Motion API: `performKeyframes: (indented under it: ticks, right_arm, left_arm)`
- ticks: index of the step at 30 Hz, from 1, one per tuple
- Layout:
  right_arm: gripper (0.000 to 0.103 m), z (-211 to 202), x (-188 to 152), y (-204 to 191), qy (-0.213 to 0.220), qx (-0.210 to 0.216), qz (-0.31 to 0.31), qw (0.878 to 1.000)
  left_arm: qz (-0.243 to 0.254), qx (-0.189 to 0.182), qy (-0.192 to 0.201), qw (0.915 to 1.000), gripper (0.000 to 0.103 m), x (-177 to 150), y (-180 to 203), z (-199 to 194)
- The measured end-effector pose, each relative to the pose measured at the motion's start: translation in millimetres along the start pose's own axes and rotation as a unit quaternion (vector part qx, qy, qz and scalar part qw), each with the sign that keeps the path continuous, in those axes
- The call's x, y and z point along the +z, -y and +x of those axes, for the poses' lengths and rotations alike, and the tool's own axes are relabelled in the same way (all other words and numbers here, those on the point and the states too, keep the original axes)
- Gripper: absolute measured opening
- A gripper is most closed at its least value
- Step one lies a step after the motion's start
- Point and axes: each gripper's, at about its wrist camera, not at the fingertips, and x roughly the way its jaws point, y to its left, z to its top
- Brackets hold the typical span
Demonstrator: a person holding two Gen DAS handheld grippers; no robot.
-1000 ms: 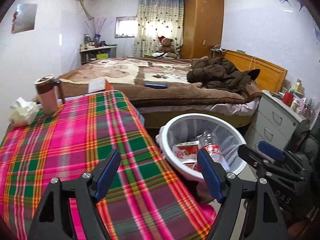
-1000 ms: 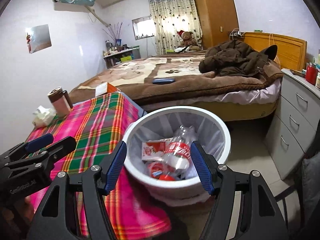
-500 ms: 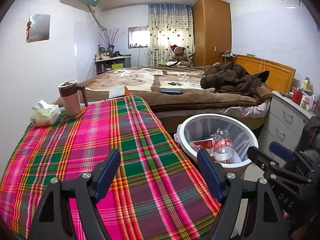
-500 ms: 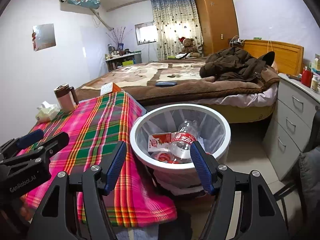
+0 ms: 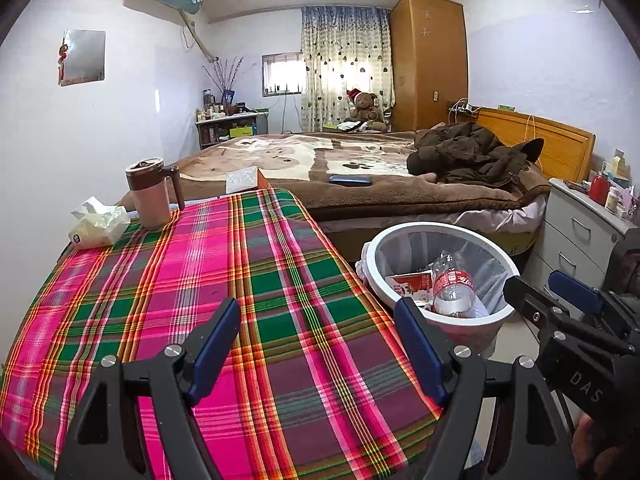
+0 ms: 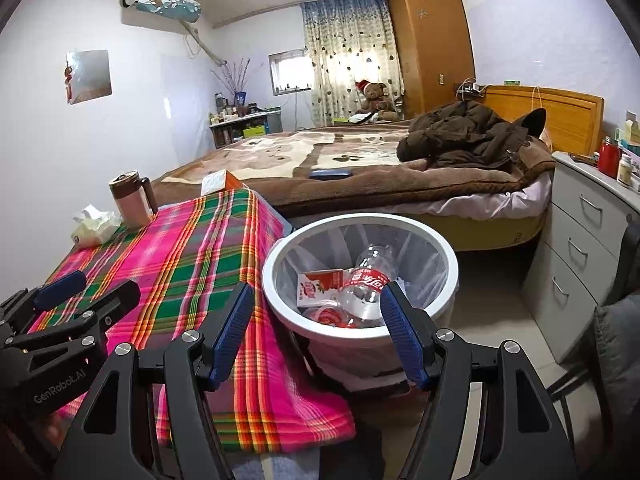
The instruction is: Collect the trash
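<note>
The left gripper [image 5: 318,320] stands with its jaws wide apart and holds nothing; its blue pads [image 5: 218,330] hang above the plaid tablecloth [image 5: 240,280] without touching it. The right gripper [image 6: 316,308] is likewise spread wide and empty, its fingertips [image 6: 394,316] hovering over the near rim of the trash bin [image 6: 452,260], with no contact visible. In the left wrist view the right gripper appears at the lower right edge [image 5: 556,292]; in the right wrist view the left gripper appears at the lower left edge [image 6: 76,292], over the cloth. The trash bin is a round white basket fitted with a translucent liner and stands on the floor just beside the table's right edge, between the table and the bed [image 6: 360,160]. Inside it lies a clear plastic bottle [image 6: 366,284] with a red label, tilted with its neck toward the far wall of the bin. Beside the bottle rests a red-and-white carton [image 6: 316,286], and red wrapper pieces [image 6: 330,316] lie beneath both. On the far left corner of the table stand a lidded brown-and-pink mug [image 5: 150,196] with a dark handle and, just beside it, a soft pack of tissues [image 5: 98,224] with one sheet pulled up. A small orange-and-white box [image 5: 244,180] sits at the table's far edge, next to the bed.
</note>
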Motion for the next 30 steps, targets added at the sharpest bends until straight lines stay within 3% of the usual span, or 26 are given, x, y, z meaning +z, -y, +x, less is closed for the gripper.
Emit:
performKeyframes:
  ticks: [30]
  right_arm:
    - [0.067, -2.2, -1.1, -5.1, 0.0, 0.002, -0.001, 1.0]
  left_arm:
    - [-0.009, -0.003, -0.002, 1.0, 0.08, -1.1, -2.5, -2.5]
